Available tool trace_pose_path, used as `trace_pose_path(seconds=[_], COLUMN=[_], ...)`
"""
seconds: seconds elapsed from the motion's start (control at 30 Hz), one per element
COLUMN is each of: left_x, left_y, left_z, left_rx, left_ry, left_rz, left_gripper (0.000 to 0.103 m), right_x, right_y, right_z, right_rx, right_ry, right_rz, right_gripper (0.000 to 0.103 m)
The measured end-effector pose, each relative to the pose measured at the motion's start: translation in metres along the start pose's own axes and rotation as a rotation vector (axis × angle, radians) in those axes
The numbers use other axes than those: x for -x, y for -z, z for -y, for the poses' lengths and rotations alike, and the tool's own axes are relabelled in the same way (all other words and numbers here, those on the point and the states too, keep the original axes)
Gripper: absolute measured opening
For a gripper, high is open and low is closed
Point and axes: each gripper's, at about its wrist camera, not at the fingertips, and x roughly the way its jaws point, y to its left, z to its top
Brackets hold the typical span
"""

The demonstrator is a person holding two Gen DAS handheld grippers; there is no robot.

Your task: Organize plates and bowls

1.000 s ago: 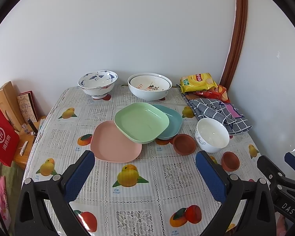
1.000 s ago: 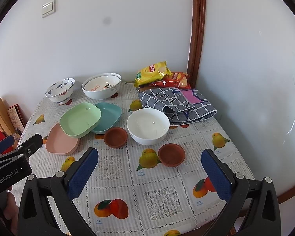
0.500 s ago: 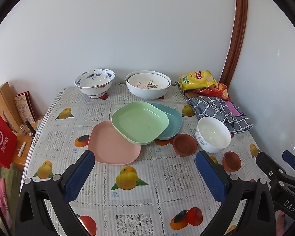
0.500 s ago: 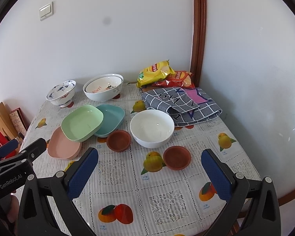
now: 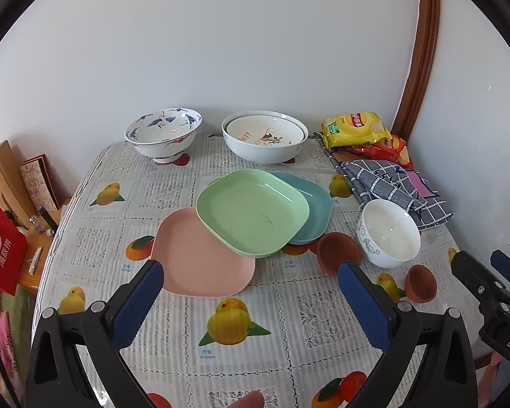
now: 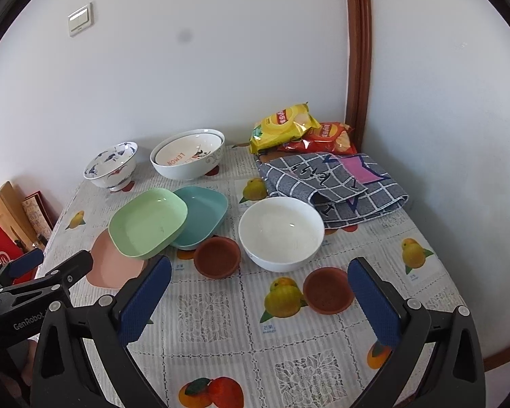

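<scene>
Bright, even daylight is seen; glare is caught in the white bowl point(image 6: 281, 233); fisheye edges are bent and blackened.

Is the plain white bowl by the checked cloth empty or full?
Empty: the white bowl's bare glossy inside shows in both wrist views.

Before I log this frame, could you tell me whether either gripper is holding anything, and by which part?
Nothing is held: the left gripper and the right gripper are both open above the table.
</scene>
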Motion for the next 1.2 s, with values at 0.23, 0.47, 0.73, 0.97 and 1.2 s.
trace_pose_path(seconds=[0.23, 0.47, 0.73, 0.97, 1.2], left_x=[-0.03, -0.059, -0.09, -0.117, -0.145], left_y=[-0.006, -0.013, -0.022, -0.029, -0.029], left_z=[-0.025, -0.045, -0.051, -0.055, -0.06], left_rx=[0.049, 0.084, 0.104, 0.115, 0.136], left_ry=[-0.01, -0.037, -0.045, -0.042, -0.02], left_rz=[-0.04, -0.067, -0.104, -0.136, -0.176], left_gripper=[0.102, 0.102, 0.102, 0.102, 0.098], right_x=[-0.031, -0.062, -0.101, -0.133, -0.167], right_y=[-0.011, -0.022, -0.031, -0.04, -0.052], right_z=[-0.022, -0.043, -0.062, -0.078, -0.092], right_rx=[0.092, 0.127, 0.159, 0.219, 0.266], right_ry=[0.015, -0.04, -0.074, -0.093, -0.104], right_rz=[-0.025, -0.032, -0.058, -0.064, -0.066], right_gripper=[0.103, 0.1, 0.095, 0.091, 0.088])
